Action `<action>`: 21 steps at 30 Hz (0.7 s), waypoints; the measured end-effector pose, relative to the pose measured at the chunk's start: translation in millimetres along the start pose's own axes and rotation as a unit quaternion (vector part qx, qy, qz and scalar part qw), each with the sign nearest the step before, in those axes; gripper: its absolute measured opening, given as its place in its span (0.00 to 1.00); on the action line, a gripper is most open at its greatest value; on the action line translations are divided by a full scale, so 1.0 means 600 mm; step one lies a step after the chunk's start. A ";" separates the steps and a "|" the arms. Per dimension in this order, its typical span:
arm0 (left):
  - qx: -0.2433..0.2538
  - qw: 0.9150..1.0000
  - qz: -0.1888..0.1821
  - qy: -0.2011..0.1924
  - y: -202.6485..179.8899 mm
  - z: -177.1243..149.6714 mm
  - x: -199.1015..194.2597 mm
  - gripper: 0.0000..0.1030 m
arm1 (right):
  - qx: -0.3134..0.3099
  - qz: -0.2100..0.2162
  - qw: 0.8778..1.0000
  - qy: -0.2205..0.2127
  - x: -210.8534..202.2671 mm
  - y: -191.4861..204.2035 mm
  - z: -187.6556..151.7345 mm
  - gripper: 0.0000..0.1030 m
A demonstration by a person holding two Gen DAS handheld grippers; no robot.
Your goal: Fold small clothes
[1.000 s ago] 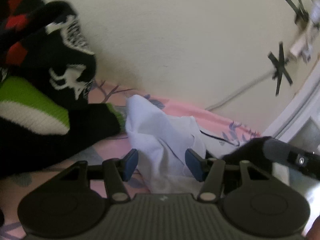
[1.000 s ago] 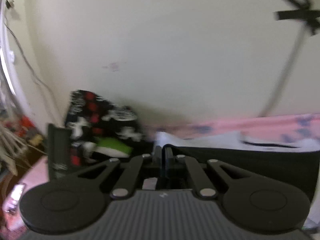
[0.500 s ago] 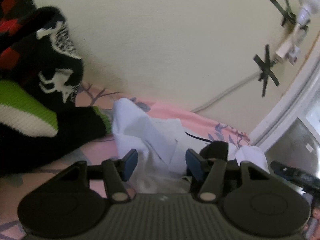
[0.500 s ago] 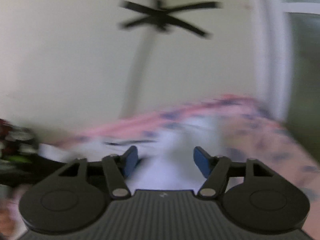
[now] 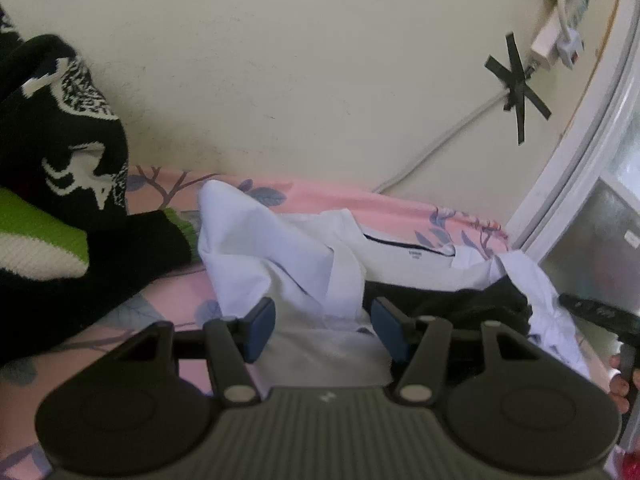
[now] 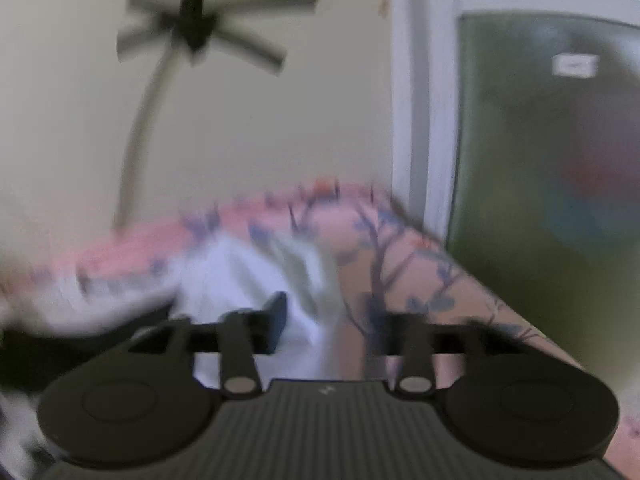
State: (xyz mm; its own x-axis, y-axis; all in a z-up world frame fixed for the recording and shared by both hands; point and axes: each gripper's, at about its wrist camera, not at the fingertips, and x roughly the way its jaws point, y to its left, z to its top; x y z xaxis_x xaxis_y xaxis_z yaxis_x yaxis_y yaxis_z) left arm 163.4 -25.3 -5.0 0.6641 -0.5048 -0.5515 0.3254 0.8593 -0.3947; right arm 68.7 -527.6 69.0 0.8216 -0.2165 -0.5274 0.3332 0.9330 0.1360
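Crumpled white garment point(image 5: 304, 264) lies on the pink floral bedsheet point(image 5: 400, 204) against the cream wall point(image 5: 280, 60), with a black garment point(image 5: 452, 304) overlapping its right portion; a black, green and white knit pile point(image 5: 52, 208) sits to its left, touching or nearly touching the white cloth's raised left corner. Left gripper point(image 5: 323, 330): pads spread about halfway, white fabric lying between them, but neither pad visibly pressing on it, so nothing is pinched. Right gripper point(image 6: 327, 326): view is motion-blurred; jaws are closing, with the right edge of the white garment point(image 6: 256, 280) lying between them toward the left finger point(image 6: 276, 320), bare sheet point(image 6: 420, 280) under the right finger; no pad contact can be made out. Key relation: the cloth's long axis appears to run left to right along the wall, across both grippers' pointing lines. The left gripper sits over the near middle-left of the cloth, the right gripper at its right-hand end beside the window frame point(image 6: 412, 100). Judgement: the right gripper is better placed to take the end and carry it leftward across the cloth; the left is positioned to anchor or take the near hem. Risk: the black garment could be caught along with the white layer.
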 end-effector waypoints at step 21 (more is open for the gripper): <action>-0.133 0.989 -0.033 -0.061 0.076 0.021 -0.031 0.55 | -0.299 0.233 0.923 -0.063 -0.094 0.351 -0.032 0.00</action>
State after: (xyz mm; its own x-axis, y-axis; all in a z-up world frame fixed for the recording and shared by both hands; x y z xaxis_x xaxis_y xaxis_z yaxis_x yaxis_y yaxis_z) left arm 174.4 24.4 -3.7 0.7286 -0.5310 -0.4326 0.1930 0.7652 -0.6141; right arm 83.8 -313.1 110.9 0.8713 0.2515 -0.4214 -0.3535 0.9172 -0.1836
